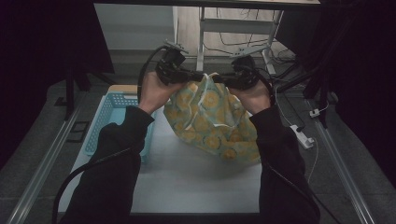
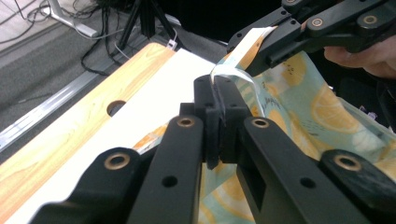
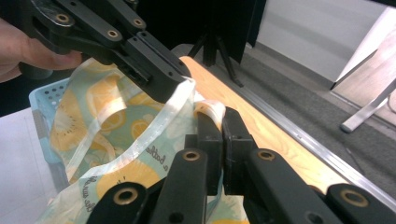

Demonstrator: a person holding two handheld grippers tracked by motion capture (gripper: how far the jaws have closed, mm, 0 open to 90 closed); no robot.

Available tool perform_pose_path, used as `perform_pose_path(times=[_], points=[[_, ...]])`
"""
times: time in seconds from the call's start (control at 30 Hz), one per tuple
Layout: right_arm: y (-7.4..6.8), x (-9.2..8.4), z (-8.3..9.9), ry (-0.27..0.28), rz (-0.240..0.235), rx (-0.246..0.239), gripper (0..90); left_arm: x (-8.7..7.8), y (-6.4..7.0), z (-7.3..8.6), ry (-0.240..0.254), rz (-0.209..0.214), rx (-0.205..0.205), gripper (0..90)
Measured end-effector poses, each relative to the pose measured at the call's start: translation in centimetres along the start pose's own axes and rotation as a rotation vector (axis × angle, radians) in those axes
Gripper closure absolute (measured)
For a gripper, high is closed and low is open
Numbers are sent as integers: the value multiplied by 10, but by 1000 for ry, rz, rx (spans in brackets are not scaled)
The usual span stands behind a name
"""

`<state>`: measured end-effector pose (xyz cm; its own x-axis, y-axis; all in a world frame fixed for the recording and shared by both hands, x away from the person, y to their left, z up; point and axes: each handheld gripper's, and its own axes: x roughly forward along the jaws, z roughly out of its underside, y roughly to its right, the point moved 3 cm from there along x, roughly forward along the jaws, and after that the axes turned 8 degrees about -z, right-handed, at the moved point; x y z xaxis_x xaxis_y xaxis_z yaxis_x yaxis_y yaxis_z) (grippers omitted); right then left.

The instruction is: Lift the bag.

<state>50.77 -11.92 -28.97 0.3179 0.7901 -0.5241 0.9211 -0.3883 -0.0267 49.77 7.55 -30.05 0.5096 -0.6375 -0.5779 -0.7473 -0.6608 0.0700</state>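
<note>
Pale blue perforated basket (image 1: 106,122) at left of the high view, on white tabletop (image 1: 196,177). Wooden table edge (image 2: 70,135) with round hole at left of left gripper view. White power strip (image 1: 302,137) on grey floor, right.

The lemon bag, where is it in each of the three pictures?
High view: the lemon bag hangs in the middle, above the white table, between both grippers.
Left gripper view: right side, behind the black jaws.
Right gripper view: left and lower middle, beside the jaws.
Shared landmark: the bag's pale edge strip, pinched by both grippers.
</note>
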Motion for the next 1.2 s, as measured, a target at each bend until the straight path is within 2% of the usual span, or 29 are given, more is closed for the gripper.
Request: perform_pose_path(times=[0.3,0.57,0.73,0.83,0.97,1.2], points=[[4,18,22,-23,-18,32,844,18,-6,19,-26,1,-6,877],[4,27,34,-36,-30,44,806,27,-8,32,-38,17,-15,848],[4,27,36,-40,-32,49,761,29,-9,39,-39,16,-18,776],[2,25,35,-26,-28,49,717,25,-10,41,-19,7,-19,694],[-1,22,34,-15,-30,47,661,16,-11,44,4,18,-32,583],[-6,21,39,-9,-36,57,572,6,-5,57,4,-7,2,404]])
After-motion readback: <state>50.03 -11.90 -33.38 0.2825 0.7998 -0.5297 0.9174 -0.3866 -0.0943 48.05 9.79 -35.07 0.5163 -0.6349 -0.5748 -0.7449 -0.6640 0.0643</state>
